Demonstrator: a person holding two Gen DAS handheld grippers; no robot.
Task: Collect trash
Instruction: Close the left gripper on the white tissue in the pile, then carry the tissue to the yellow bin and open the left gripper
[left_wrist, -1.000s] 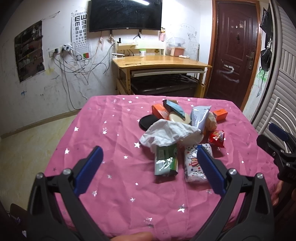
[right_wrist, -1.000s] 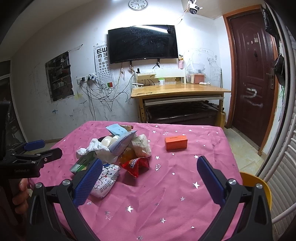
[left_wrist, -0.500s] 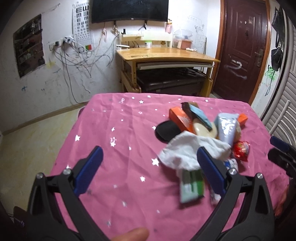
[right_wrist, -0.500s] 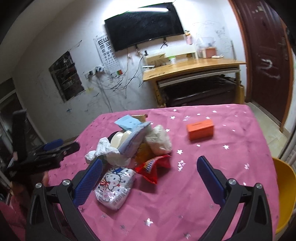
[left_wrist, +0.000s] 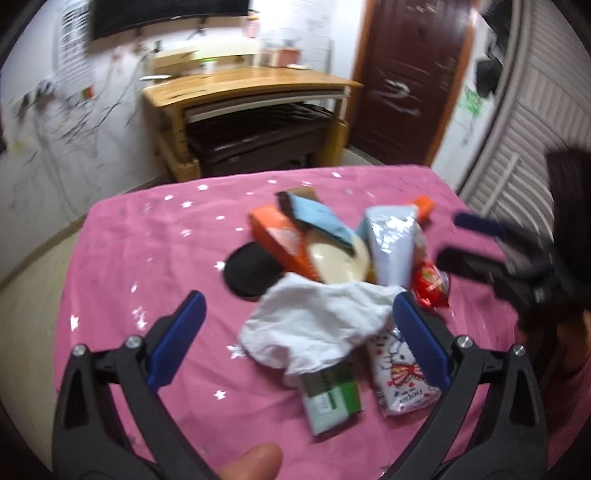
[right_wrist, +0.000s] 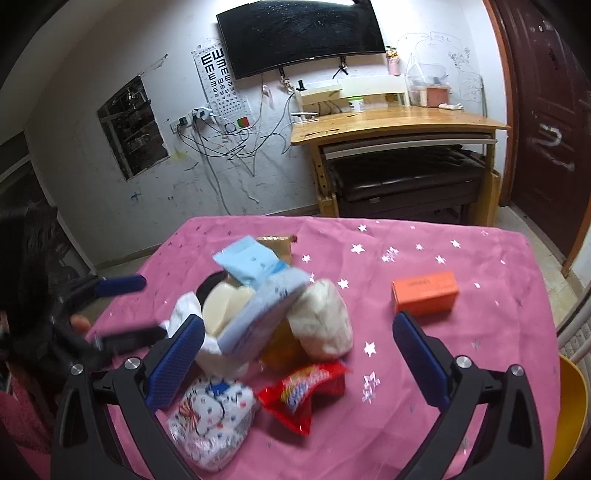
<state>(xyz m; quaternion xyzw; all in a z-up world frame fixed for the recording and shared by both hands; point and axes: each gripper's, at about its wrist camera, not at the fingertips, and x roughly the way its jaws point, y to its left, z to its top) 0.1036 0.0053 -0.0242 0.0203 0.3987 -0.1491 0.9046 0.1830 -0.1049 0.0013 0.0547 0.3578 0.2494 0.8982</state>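
- The left claw (left_wrist: 297, 334) hangs above the near part of the bench (left_wrist: 122, 266), its blue-padded fingers spread wide and holding nothing; a fingertip (left_wrist: 251, 461) shows at the bottom of the left wrist view.
- The right claw (right_wrist: 295, 354) is likewise spread wide and empty, above the trash pile on the pink, star-printed cloth.
- Nearest in the left wrist view lie a green-and-white packet (left_wrist: 330, 397) and, just beside it, a white tissue pack (left_wrist: 400, 376) with a cartoon cat and a red bow; its print is too blurred to read.
- A crumpled white tissue (left_wrist: 314, 325) lies over the far ends of both.
- In the right wrist view the same cat-print tissue pack (right_wrist: 212, 421) is nearest, with a red snack wrapper (right_wrist: 304, 389) touching it; the wrapper's yellow lettering is blurred.
- Behind these sit a white plastic bag bundle (right_wrist: 321, 321), a pale blue-white pouch (right_wrist: 264, 315) leaning tilted on a cream round lid (right_wrist: 221, 306), and a light blue packet (right_wrist: 247, 262).
- The left wrist view also shows a black round disc (left_wrist: 249, 269) and an orange carton (left_wrist: 282, 240) in the pile near the bench's middle.
- A separate orange box (right_wrist: 424, 291) stands apart toward the right edge; its label cannot be read.
- Beyond the bench, a wooden desk (right_wrist: 399, 125) stands by the wall, below a dark television (right_wrist: 301, 33) and beside an eye chart (right_wrist: 219, 79) printed with rows of "E".
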